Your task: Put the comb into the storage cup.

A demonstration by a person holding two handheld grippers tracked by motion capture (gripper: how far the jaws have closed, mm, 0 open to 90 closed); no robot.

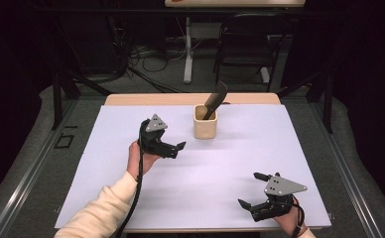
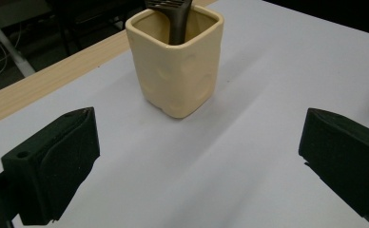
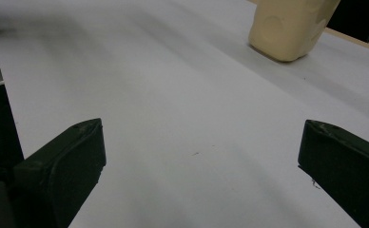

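Cup: cream ceramic cup (image 2: 178, 66) on the bench (image 1: 131, 198), probably rigid, glazed-slick, breakable; grip its flat walls
Utensil: dark spatula (image 1: 214, 101) leaning inside, likely light
Left hand-held gripper (image 1: 176, 148): released, empty
Right hand-held gripper (image 1: 253, 189): released, empty

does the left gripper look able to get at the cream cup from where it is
Probably yes: the left gripper is open and faces the cream cup, with bare white table cover between them.

A cup (image 1: 205, 124) stood on the table (image 1: 260, 148) near its far edge (about midway along). A utensil (image 1: 215, 99) stood tilted in it.
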